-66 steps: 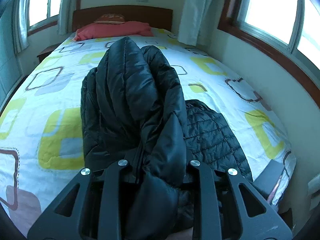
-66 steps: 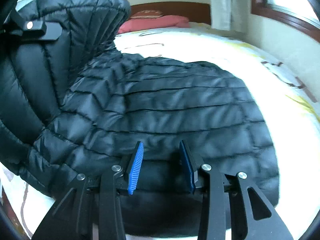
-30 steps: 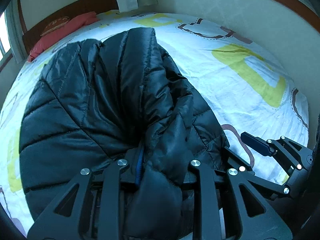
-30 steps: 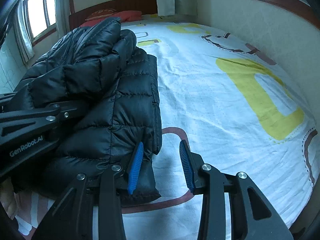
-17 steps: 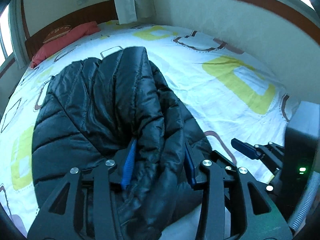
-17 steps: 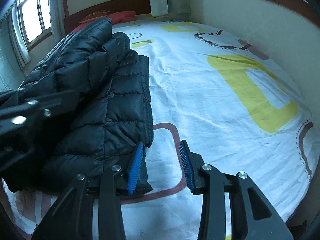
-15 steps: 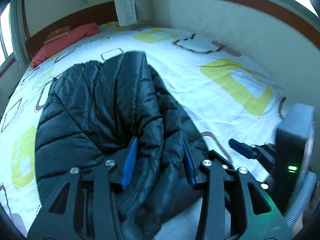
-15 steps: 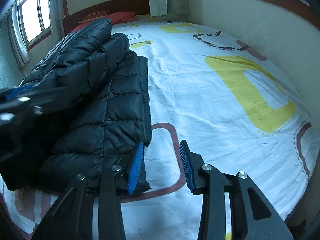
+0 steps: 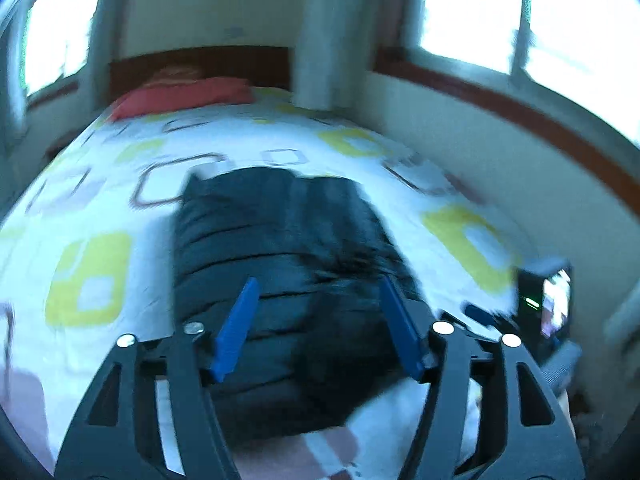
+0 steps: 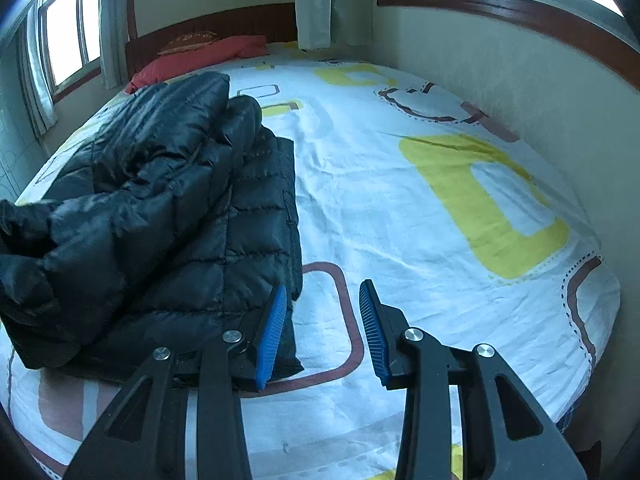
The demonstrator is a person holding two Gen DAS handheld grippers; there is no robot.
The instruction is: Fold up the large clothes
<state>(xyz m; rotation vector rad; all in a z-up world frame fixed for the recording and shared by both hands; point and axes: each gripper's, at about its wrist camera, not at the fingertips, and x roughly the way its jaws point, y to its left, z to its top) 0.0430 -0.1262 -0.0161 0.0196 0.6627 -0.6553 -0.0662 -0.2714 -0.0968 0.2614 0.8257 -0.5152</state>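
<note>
Left wrist view is smeared with motion blur – the black puffer jacket [image 9: 280, 248] shows no quilting detail, and the dark device [image 9: 544, 304] at the right is just a glowing smudge. In the right wrist view the jacket's left side runs off frame – the bedsheet [image 10: 420, 208] under it is hidden.

Small bedroom, cream walls [image 10: 460, 68], bright daylight from windows [image 10: 68, 36] on two sides with dark wood trim [image 10: 520, 12]. A bed [image 10: 400, 208] fills most of it – white sheet with yellow and brown squares, wooden headboard [image 10: 224, 26], red pillow [image 10: 208, 56]. Pale curtains [image 10: 316, 0] hang in the corner.
</note>
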